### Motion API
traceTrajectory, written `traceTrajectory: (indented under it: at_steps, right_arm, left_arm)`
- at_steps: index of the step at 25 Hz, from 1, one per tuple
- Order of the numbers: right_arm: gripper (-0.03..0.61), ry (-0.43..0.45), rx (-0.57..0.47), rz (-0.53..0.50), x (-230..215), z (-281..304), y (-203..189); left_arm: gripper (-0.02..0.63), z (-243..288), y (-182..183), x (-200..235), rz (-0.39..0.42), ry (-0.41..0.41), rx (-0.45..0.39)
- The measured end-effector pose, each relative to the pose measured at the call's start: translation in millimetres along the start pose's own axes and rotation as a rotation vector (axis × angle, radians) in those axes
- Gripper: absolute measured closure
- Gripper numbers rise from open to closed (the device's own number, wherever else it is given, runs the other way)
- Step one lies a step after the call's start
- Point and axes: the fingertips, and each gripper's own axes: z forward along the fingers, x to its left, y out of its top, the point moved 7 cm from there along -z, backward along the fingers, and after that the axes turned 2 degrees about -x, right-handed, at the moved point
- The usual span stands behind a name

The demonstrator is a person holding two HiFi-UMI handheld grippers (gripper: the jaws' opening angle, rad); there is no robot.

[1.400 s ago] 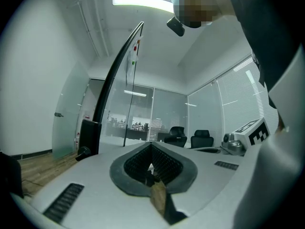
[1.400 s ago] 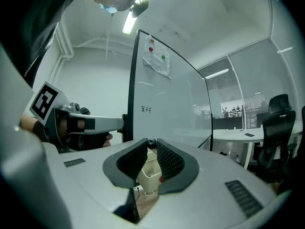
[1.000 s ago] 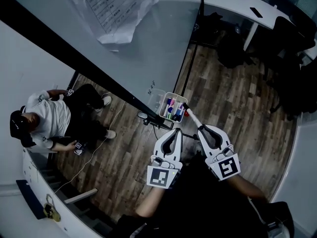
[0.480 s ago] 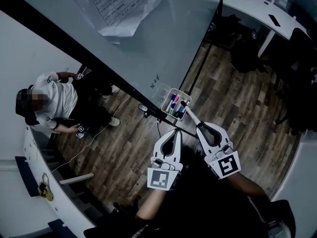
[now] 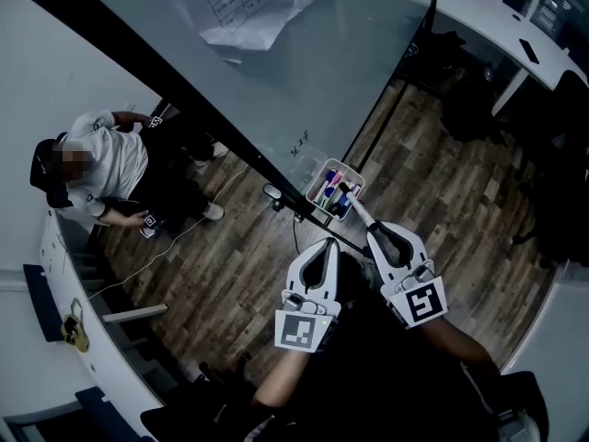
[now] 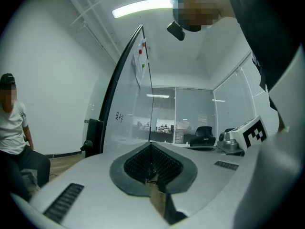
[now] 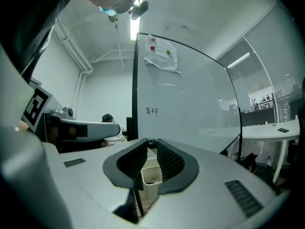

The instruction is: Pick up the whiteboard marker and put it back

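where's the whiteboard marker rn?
Head view, right of centre: the whiteboard marker is clamped in the right gripper, its dark tip at the marker tray hung on the whiteboard lower edge.

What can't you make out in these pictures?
Right gripper view: the jaws of the right gripper cover the whiteboard marker except its dark end.
Head view: the top edge cuts off the paper sheet; its print too small.
Every view: the handwriting on the whiteboard is too small to read.
Head view: what the basket holds is too small and dark to count.
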Motion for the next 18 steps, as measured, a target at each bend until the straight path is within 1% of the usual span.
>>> traceTrajectory:
  at_steps: [3, 9, 15, 18]
  right_arm:
    - [0.505, 0.009, 0.066, -0.020, -4.6, 5.9, -10.8]
    - [0.505, 0.026, 0.063, -0.003, -13.2, 20.5, -12.9]
    - [0.505, 0.020, 0.109, -0.001, -22.3, 32.0, -15.0]
    - [0.505, 0.028, 0.135, -0.002, -25.2, 35.2, -23.1]
  left_arm:
    - [0.612, 3.6, -1.3, 3.4, -0.008, 0.011, 0.002]
    - [0.611, 16.3, 0.1, 11.0, -0.005, 0.022, 0.013]
    - [0.611, 26.7, -3.5, 17.2, -0.016, 0.023, 0.018]
    - [0.611, 30.0, -6.7, 19.2, -0.019, 0.021, 0.025]
